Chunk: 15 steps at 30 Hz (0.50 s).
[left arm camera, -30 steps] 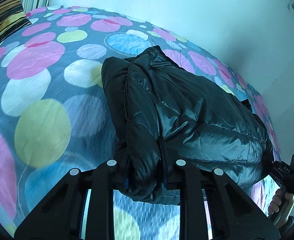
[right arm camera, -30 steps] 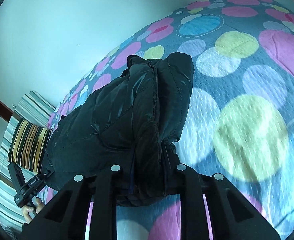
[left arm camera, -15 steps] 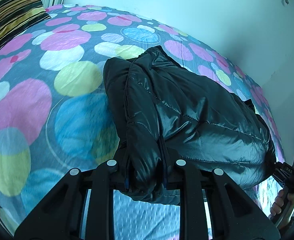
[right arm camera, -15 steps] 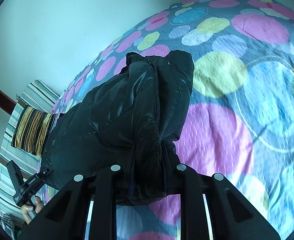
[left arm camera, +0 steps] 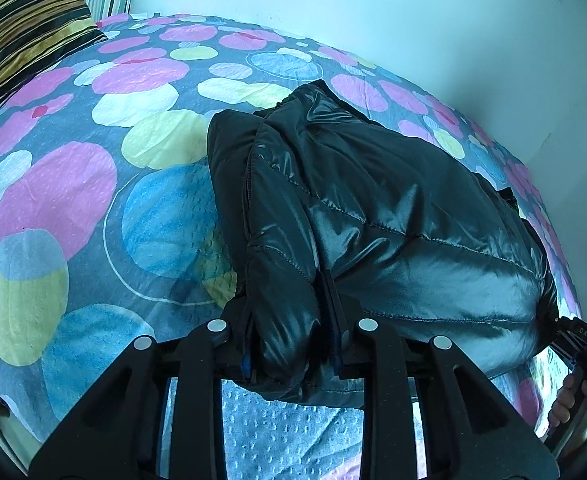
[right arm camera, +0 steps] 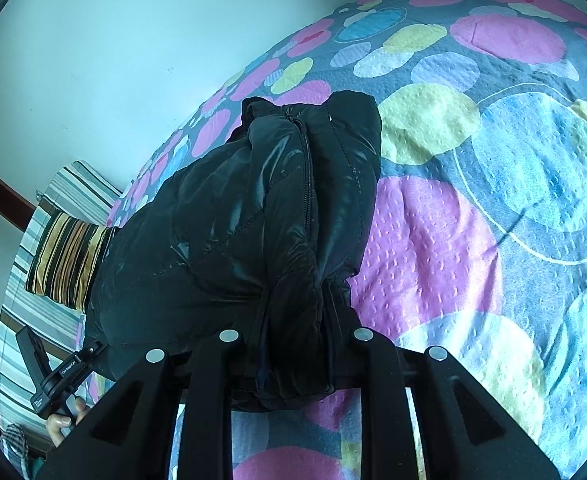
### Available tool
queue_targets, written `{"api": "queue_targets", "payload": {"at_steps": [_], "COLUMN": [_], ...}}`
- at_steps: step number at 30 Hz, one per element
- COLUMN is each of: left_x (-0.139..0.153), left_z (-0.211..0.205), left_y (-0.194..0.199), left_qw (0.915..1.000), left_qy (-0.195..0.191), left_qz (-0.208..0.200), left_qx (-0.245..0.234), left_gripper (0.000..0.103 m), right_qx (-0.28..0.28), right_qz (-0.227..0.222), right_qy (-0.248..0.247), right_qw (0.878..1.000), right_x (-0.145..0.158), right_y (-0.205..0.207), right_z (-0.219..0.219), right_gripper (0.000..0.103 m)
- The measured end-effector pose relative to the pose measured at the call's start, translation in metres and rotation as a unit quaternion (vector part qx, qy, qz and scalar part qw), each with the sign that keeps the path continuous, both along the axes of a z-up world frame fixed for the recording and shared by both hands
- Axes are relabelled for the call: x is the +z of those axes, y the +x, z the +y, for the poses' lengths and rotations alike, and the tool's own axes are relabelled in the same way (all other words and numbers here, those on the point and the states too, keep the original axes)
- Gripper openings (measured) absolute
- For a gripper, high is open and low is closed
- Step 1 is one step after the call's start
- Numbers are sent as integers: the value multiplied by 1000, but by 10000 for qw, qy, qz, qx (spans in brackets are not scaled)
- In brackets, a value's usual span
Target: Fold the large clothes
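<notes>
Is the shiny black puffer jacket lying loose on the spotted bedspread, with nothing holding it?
No, the shiny black puffer jacket is clamped at one edge between the left gripper's two fingers, above the spotted bedspread.

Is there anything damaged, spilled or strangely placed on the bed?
Nothing stands out. The shiny black padded jacket is gripped by the left claw and the right claw over the spotted bedspread.

left gripper (left arm camera: 289, 344): matte black angular fingers, four silver round screws noted | right gripper (right arm camera: 293, 354): same black build, silver screws; white lettering seen on its body from left wrist view
</notes>
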State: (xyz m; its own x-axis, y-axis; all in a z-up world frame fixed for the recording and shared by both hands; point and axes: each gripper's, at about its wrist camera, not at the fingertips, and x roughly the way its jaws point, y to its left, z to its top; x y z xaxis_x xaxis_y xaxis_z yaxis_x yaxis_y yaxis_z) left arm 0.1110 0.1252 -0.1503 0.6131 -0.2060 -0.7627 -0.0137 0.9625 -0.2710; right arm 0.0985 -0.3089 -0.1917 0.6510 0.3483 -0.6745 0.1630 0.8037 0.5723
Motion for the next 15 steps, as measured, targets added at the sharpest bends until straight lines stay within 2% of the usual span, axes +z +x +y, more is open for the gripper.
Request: {"api": "queue_targets", "payload": {"at_steps": [5, 7, 9, 11, 13, 15], "left_x": [0, 0, 1, 5, 7, 9], "left_z": [-1, -1, -1, 1, 7, 15], "left_y": [0, -1, -2, -3, -4, -3], "left_qw": [10000, 10000, 9998, 9994, 9994, 9995], "left_qy": [43, 93, 184, 291, 259, 172], "left_qz": [-10, -15, -29, -52, -51, -25], "left_qx": [-10, 7, 42, 161, 220, 261], "left_gripper": [28, 31, 39, 55, 63, 71], "right_qx": [-7, -44, -117, -199, -244, -321], "right_qz": [4, 11, 42, 90, 131, 180], "right_qy": [-39, -29, -2, 3, -27, -112], "right_qw": [10000, 10000, 9999, 9998, 9996, 9993], "right_x": [1, 1, 1, 1, 4, 9], "right_y": [-5, -5, -7, -10, -13, -17], "right_z": [0, -1, -3, -6, -9, -13], "right_gripper": [24, 30, 37, 44, 51, 52]}}
